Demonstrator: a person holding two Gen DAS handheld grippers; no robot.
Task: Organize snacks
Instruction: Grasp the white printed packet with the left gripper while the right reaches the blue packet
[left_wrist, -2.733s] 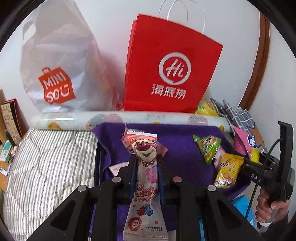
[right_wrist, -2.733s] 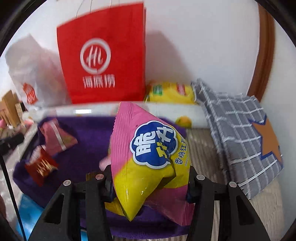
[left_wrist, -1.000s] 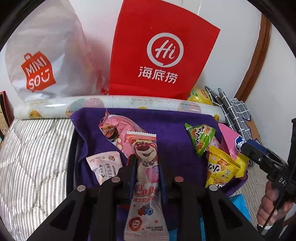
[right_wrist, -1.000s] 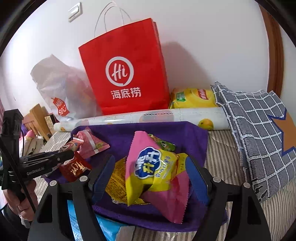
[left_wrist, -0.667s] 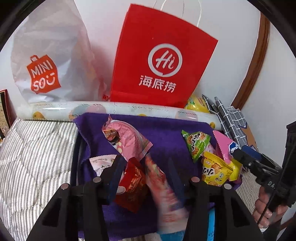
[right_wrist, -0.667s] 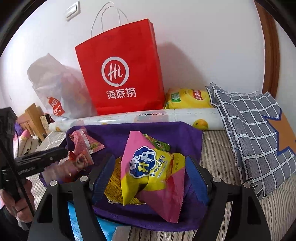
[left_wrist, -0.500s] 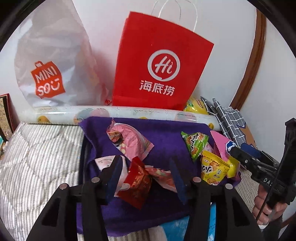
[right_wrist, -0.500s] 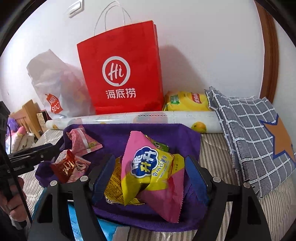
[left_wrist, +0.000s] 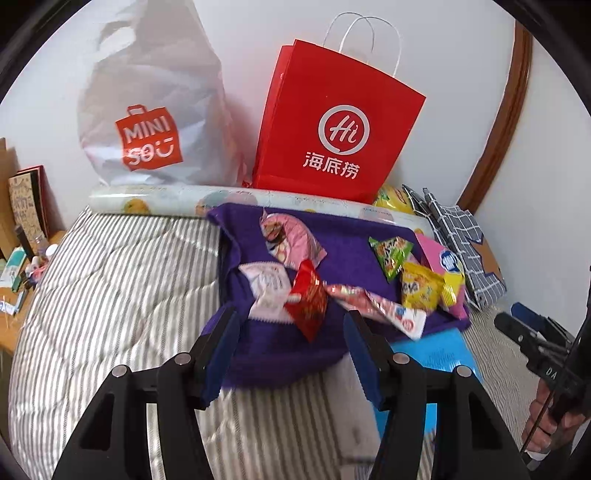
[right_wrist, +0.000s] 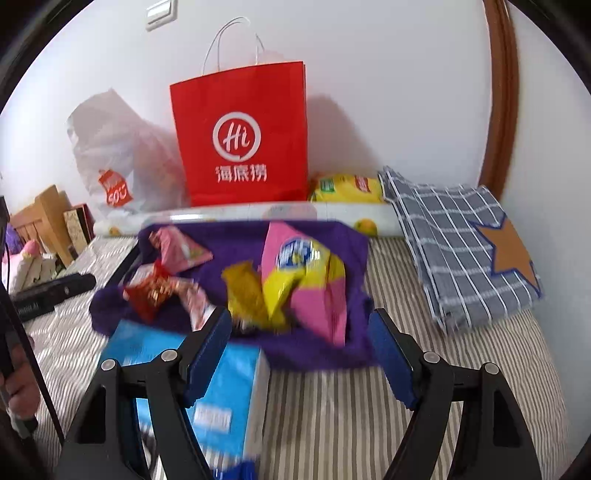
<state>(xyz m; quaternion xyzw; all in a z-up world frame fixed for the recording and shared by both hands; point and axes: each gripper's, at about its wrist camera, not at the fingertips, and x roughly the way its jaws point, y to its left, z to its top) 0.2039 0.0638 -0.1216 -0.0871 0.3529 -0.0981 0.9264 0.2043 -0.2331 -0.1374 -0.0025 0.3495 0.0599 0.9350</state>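
Observation:
A purple cloth (left_wrist: 343, 243) (right_wrist: 236, 251) lies on the striped bed with several snack packs on it. The long pink bear-print pack (left_wrist: 380, 306) lies across its front edge beside a red pack (left_wrist: 308, 299) and a white pack (left_wrist: 266, 280). The pink-and-yellow chip bag (right_wrist: 299, 273) (left_wrist: 445, 266) rests at the right with a yellow pack (right_wrist: 245, 291) and a green pack (left_wrist: 391, 254). My left gripper (left_wrist: 290, 332) is open and empty in front of the cloth. My right gripper (right_wrist: 299, 336) is open and empty, pulled back from the chip bag.
A red paper bag (left_wrist: 332, 133) and a white plastic bag (left_wrist: 147, 110) stand against the wall behind a rolled mat (left_wrist: 155, 199). A blue box (right_wrist: 218, 373) lies in front of the cloth. A folded checked cloth (right_wrist: 461, 240) lies right. A yellow chip bag (right_wrist: 347, 188) lies behind.
Both grippers have drawn back from the cloth. The left gripper opened and let go of the bear-print pack, which now lies on the cloth. The right gripper stays open.

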